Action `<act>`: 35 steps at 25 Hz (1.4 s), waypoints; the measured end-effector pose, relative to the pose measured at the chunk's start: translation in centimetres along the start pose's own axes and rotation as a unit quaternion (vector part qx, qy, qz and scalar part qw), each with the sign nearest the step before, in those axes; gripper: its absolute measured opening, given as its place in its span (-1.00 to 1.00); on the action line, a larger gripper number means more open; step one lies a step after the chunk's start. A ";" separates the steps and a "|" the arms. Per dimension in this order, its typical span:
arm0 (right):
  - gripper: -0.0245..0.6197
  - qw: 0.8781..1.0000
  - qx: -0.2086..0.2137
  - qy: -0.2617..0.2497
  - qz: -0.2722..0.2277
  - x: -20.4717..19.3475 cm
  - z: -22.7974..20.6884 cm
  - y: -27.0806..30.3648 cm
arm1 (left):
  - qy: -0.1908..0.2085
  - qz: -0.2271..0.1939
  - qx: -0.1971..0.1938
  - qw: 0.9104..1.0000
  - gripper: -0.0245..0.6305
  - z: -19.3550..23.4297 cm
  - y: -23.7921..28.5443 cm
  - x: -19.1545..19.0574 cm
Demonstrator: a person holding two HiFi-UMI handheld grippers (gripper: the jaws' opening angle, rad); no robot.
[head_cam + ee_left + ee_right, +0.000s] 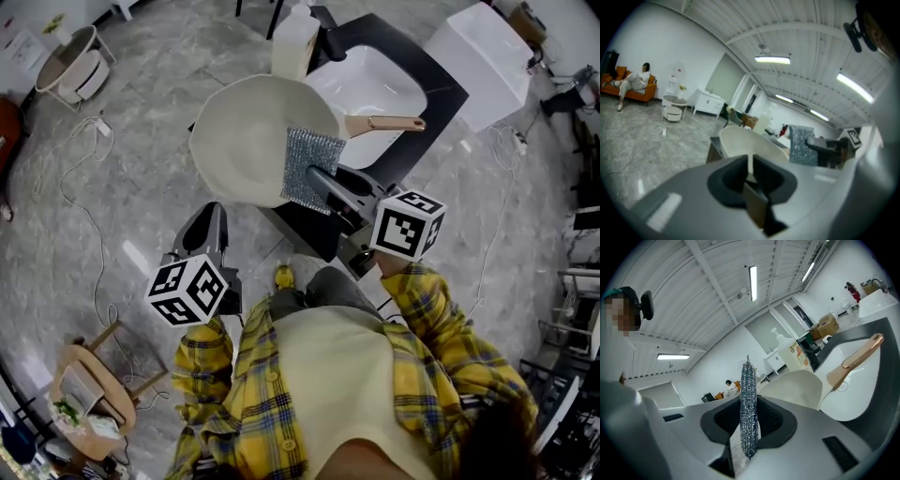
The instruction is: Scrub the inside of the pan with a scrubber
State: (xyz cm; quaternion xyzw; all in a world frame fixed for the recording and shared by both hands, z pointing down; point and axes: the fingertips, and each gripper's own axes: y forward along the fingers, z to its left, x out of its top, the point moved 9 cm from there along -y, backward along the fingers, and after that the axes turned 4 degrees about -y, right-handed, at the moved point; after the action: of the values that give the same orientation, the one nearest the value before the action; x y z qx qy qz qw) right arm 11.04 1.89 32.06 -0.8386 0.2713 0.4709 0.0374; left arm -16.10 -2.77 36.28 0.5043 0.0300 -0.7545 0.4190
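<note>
The cream pan (248, 141) sits at the left end of the dark surface (441, 80), beside a white sink (375, 89), with a white bottle (293, 42) at the far edge. The right hand-held gripper (313, 173) is clenched on the silvery scrubber (305, 152), which hangs over the pan's right rim. The left hand-held gripper (214, 214) is closed on nothing, near and left of the pan, above the grey marbled floor (141, 112).

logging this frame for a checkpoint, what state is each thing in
pan, empty, on the counter, handle over the sink
scrubber, clamped in the right gripper, over the pan's rim
right gripper, shut on the scrubber
left gripper, shut, empty, clear of the pan
sink, empty
bottle, upright behind the pan
</note>
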 end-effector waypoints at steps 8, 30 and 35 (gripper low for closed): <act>-0.67 0.999 0.014 -0.032 0.033 1.6 -2.0 4.6 | -0.005 -0.021 0.054 0.998 -0.68 0.6 2.0 1.6; -0.67 0.984 0.053 -0.085 0.145 3.5 -7.2 14.4 | -0.039 -0.026 0.169 0.984 -0.62 1.6 5.6 1.5; -0.67 0.979 0.032 -0.123 0.163 3.3 -7.7 16.5 | -0.045 -0.024 0.180 0.982 -0.62 1.8 6.1 1.2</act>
State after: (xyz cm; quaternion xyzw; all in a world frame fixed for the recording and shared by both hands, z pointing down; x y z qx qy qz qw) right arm 10.21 -15.98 36.79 -0.7175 0.4122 0.5611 0.0199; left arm -13.55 -8.24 38.55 0.5363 -0.1132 -0.7790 0.3044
